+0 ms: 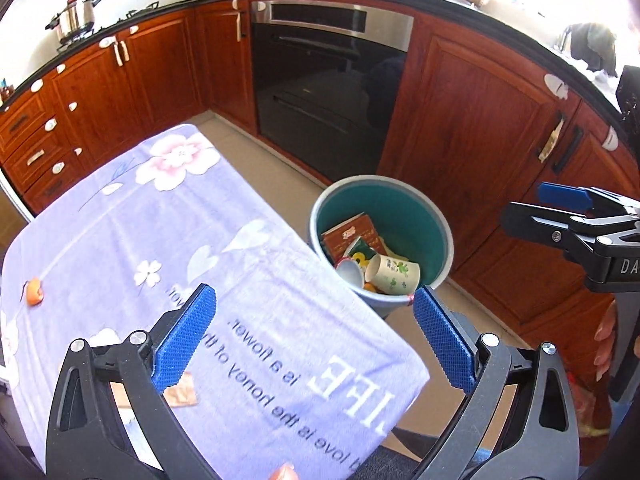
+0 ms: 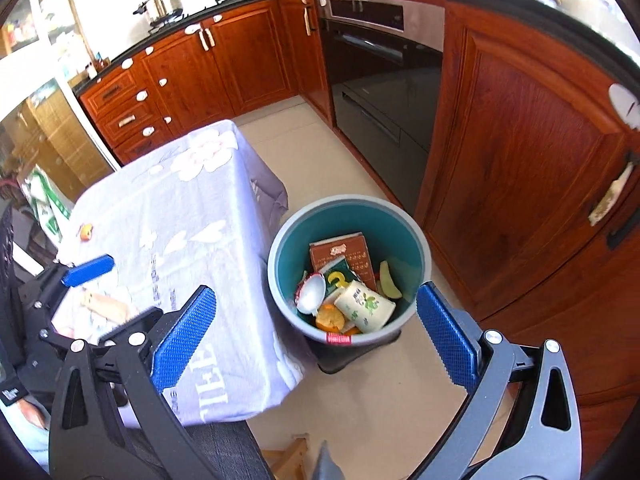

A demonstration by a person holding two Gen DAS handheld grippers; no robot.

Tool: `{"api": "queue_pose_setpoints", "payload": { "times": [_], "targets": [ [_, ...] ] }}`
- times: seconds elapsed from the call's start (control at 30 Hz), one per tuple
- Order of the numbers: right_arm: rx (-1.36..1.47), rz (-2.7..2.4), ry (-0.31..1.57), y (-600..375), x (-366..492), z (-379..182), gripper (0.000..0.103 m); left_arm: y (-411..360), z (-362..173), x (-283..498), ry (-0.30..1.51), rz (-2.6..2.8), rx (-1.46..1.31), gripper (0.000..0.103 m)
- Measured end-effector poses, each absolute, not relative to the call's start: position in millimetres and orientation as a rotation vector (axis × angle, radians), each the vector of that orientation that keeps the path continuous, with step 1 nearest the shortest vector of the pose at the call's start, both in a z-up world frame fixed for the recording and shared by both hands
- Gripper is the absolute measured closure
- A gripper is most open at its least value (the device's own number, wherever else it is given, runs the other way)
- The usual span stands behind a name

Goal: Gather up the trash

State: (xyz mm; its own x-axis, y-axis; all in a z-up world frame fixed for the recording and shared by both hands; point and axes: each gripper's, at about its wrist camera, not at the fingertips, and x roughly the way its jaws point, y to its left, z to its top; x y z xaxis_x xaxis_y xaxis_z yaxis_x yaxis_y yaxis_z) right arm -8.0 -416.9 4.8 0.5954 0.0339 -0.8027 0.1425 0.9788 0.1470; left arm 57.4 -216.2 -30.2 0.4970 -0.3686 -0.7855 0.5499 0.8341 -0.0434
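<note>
Above the lilac tablecloth (image 1: pixel 120 240), the left gripper (image 1: pixel 314 344) is gaping wide, holding nothing; orange peel (image 1: pixel 34 291) is lying far left. Over the trash bin (image 2: pixel 422 240), the right gripper (image 2: pixel 316 340) is hanging equally wide and empty, a paper cup (image 2: pixel 364 306) sitting inside.

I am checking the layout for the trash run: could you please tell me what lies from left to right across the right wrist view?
Small orange peel scrap on the lilac flowered tablecloth → round grey bin with teal inside, holding a printed paper cup → red-brown wooden cabinet door.
</note>
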Motion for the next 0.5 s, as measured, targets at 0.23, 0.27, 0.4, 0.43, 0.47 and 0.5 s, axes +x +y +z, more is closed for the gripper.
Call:
{"api": "queue_pose_setpoints", "payload": {
  "times": [0.23, 0.27, 0.4, 0.43, 0.47, 0.5],
  "targets": [
    [0.139, -0.095, 0.938, -396.0, -38.4, 13.3, 0.007, -188.5, -21.0, 36.0, 0.855, -0.546, 0.191, 0.004],
    [0.128, -0.103, 0.94, -393.2, -42.1, 13.1, 0.007, -185.5, -20.9, 32.7, 0.851, -0.543, 0.19, 0.004],
    [0.114, -0.103, 0.947, -385.2, -54.2, 12.9, 0.007, -176.9, -19.9, 21.3, 0.834, -0.537, 0.186, 0.004],
    [0.112, -0.104, 0.949, -383.6, -56.4, 12.5, 0.007, -175.3, -19.8, 19.7, 0.832, -0.533, 0.185, 0.004],
    [0.109, -0.103, 0.951, -382.2, -58.7, 12.1, 0.007, -173.1, -19.4, 17.1, 0.83, -0.532, 0.184, 0.004],
    [0.105, -0.103, 0.953, -380.4, -60.4, 11.5, 0.007, -171.5, -19.6, 15.2, 0.827, -0.529, 0.183, 0.004]
  ]
}}
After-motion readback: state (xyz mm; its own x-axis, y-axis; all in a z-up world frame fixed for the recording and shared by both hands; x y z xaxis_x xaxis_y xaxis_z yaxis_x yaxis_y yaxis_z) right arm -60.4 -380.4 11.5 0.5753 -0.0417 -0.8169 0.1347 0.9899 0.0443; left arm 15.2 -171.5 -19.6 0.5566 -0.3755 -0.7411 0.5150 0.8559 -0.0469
